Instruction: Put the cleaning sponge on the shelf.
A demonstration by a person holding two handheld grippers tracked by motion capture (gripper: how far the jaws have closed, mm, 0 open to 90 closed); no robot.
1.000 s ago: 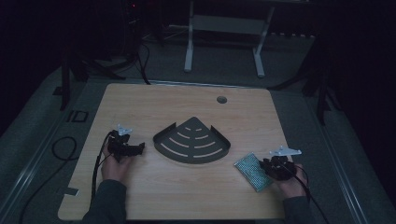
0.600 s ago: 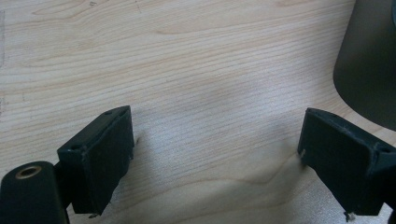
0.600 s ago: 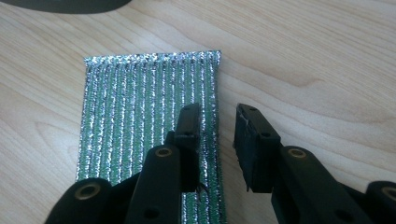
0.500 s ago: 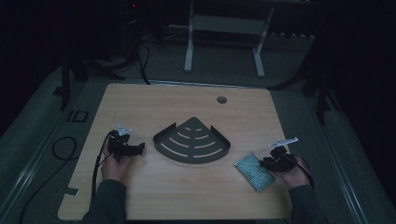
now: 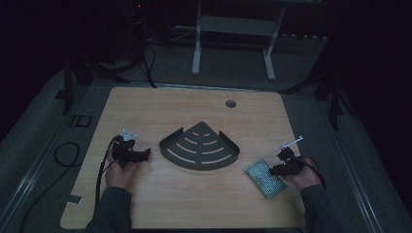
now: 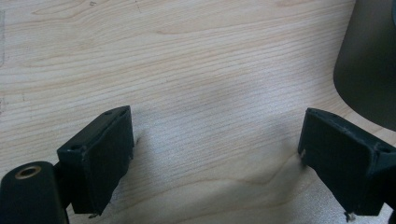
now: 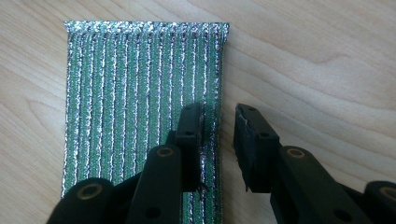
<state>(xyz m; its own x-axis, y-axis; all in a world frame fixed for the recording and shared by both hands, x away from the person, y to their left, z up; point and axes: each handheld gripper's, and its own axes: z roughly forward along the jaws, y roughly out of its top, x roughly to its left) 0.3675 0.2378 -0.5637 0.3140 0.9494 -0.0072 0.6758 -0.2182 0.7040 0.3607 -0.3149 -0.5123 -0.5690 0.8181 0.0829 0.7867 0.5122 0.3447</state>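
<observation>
Two handheld grippers low on a wood table (image 5: 160,204), dark quarter-round tray (image 5: 200,147) btwn them.

L gripper (image 5: 144,154) sits at table's left side, jaws spread wide w/ bare wood btwn them; in left gripper view the tray's curved edge (image 6: 369,65) shows at upper right, apart from the jaws. R gripper (image 7: 218,135) is at table's right, over the long edge of a green-silver sparkly pad (image 7: 140,107) lying flat just right of tray; jaws nearly together w/ a narrow gap, one above the pad, other above wood, not clamped on it.
</observation>
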